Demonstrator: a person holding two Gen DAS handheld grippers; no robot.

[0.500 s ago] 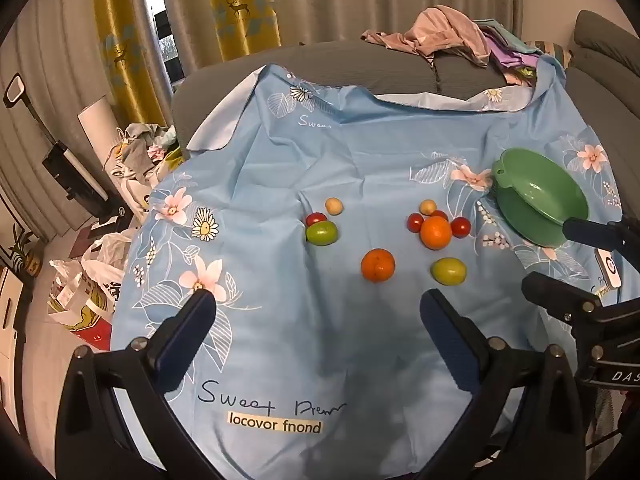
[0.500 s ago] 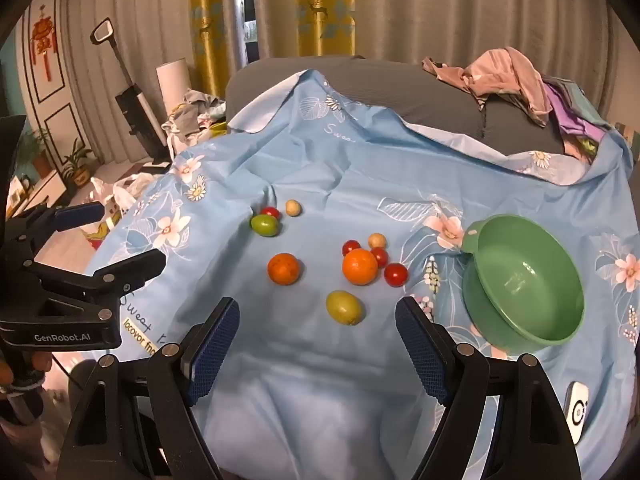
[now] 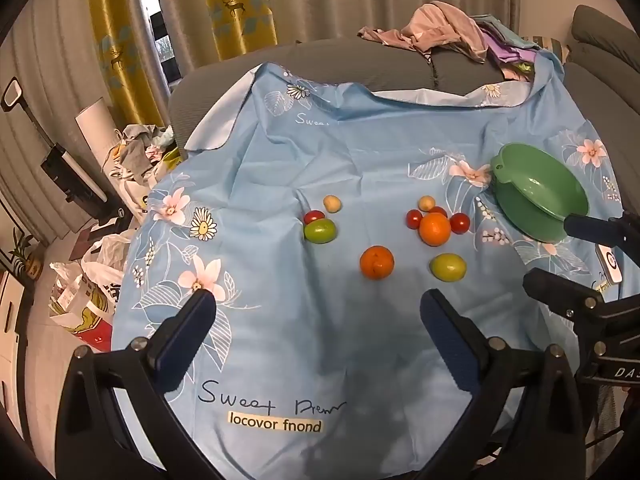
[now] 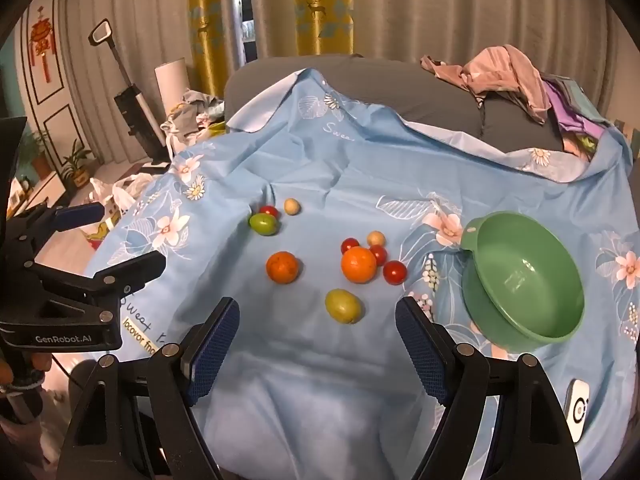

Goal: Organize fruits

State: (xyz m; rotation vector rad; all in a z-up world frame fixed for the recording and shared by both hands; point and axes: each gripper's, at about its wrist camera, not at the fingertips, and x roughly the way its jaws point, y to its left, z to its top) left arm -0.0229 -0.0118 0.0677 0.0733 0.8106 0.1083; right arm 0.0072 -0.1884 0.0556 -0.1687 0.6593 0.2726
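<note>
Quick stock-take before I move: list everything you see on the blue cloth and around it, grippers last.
oranges: 2, orange, mid-cloth.
green fruits: 2, green; one near the front, one far left.
cherry tomatoes: 4 visible, red; three around the right orange, one behind the left green fruit.
small round fruits: 2, tan, behind each cluster.
bowl: 1, green, empty, right side.
cloth: 1, light blue, floral.
clothes pile: pink and purple, far right.
small device: 1, white, near right.
left gripper: open, empty.
right gripper: open, empty.
</note>
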